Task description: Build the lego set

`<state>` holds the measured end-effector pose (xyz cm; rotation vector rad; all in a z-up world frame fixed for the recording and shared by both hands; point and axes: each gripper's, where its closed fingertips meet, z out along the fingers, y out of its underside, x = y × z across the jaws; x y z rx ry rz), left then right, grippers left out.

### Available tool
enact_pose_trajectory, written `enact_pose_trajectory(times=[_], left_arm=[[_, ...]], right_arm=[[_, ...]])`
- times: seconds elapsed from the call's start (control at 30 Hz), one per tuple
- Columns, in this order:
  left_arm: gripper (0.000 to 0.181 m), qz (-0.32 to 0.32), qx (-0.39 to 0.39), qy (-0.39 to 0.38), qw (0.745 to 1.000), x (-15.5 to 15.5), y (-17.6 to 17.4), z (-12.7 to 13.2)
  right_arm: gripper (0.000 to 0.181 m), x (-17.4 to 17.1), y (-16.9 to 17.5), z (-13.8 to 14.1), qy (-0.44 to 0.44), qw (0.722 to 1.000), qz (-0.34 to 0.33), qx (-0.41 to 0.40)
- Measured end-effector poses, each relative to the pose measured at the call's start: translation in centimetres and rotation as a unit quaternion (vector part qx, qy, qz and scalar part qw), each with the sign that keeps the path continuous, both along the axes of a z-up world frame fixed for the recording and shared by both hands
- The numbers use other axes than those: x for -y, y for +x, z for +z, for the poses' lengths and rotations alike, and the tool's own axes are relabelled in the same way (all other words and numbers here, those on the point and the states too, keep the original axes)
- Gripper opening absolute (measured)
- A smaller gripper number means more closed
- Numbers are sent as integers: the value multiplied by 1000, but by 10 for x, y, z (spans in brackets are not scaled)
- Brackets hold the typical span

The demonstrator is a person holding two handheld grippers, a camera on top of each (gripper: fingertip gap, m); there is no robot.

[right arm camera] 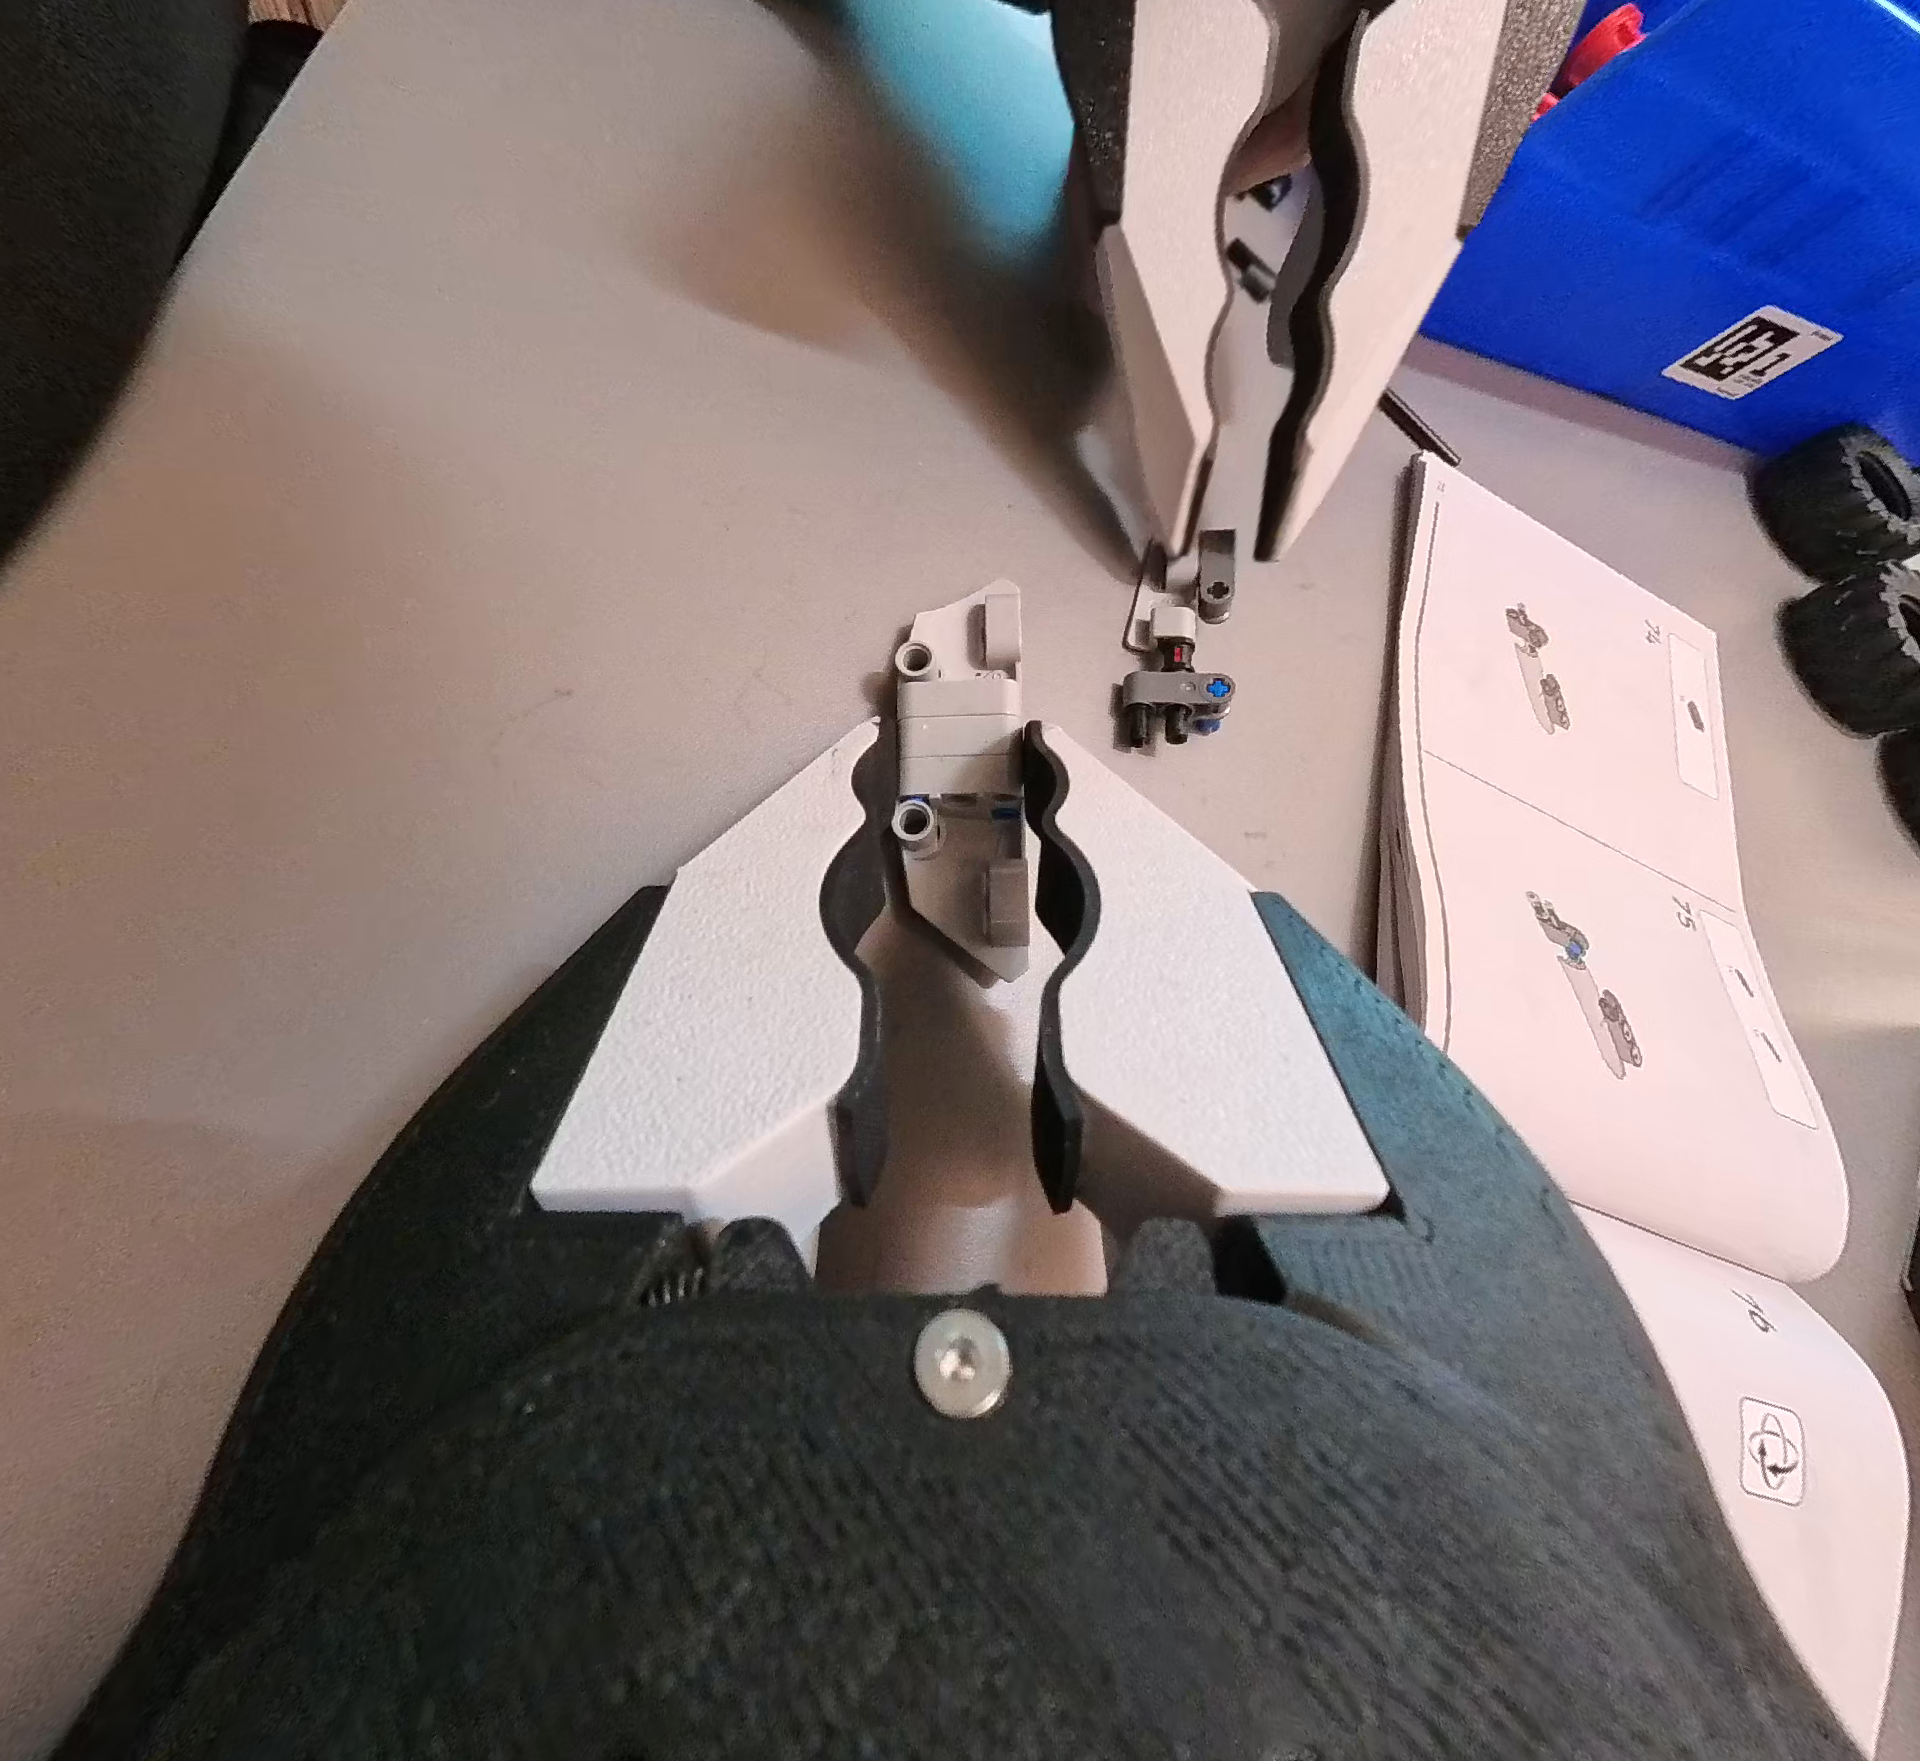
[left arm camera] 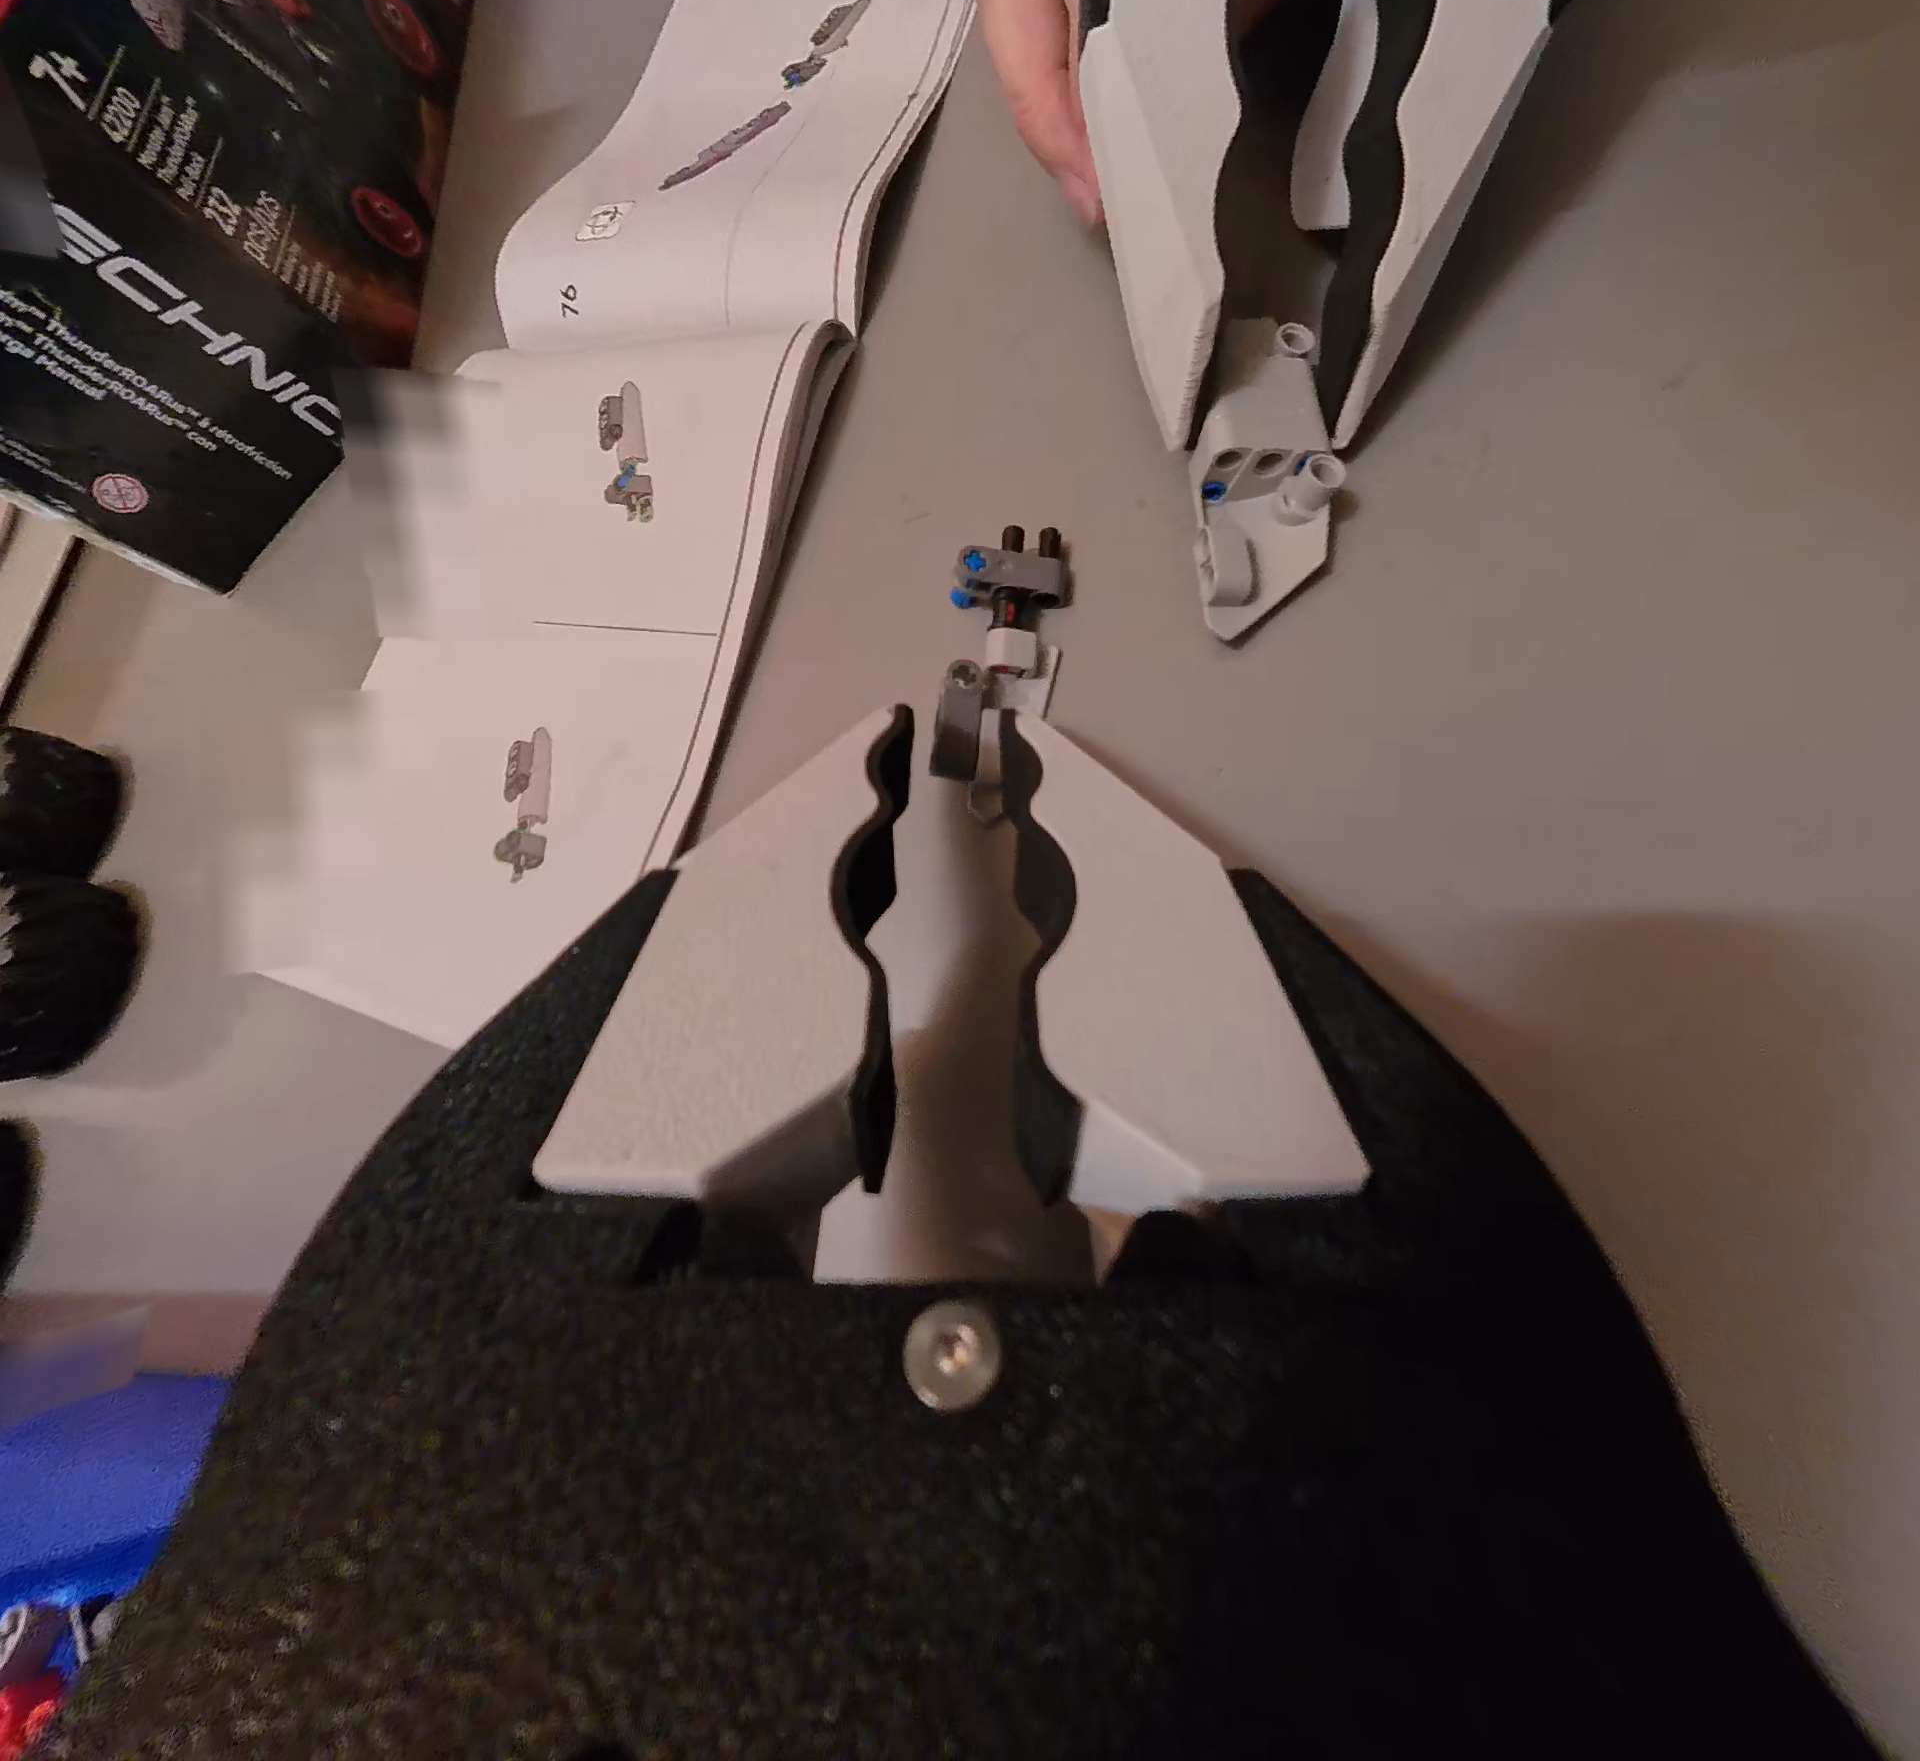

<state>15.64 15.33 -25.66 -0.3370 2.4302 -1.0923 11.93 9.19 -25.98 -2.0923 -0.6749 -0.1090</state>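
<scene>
A small Lego assembly (left arm camera: 1003, 599) of dark grey connectors, black pins, a blue pin and a white part lies on the grey table (left arm camera: 1455, 880). It also shows in the right wrist view (right arm camera: 1179, 662). My left gripper (left arm camera: 964, 719) stands with its jaws narrowly apart around the assembly's dark grey end piece (left arm camera: 958, 724), with a thin gap on the left side; it also shows in the right wrist view (right arm camera: 1231, 556). My right gripper (right arm camera: 956, 735) is shut on a light grey panel assembly (right arm camera: 956, 724) with grey pins. In the left wrist view this gripper (left arm camera: 1262, 444) holds the panel (left arm camera: 1257, 527) with its tip down at the table.
An open instruction booklet (left arm camera: 623, 485) lies left of the parts, also seen in the right wrist view (right arm camera: 1558, 880). The black set box (left arm camera: 208, 257) stands behind it. Black tyres (right arm camera: 1849, 589) and a blue bin (right arm camera: 1714, 205) sit beyond. A hand (left arm camera: 1029, 49) grips the right gripper. About 8 cm separates my left fingertips from my right.
</scene>
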Motion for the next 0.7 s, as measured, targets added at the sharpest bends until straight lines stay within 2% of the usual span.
enact_pose_trajectory(times=[0.43, 0.7], left_arm=[[10, -2, 0, 6, 1000, 0, -1, -2], [19, -4, 2, 9, 1000, 1, -1, -2]], right_arm=[[22, 0, 0, 0, -1, 1000, 0, -1], [22, 0, 0, 0, -2, 1000, 0, -2]])
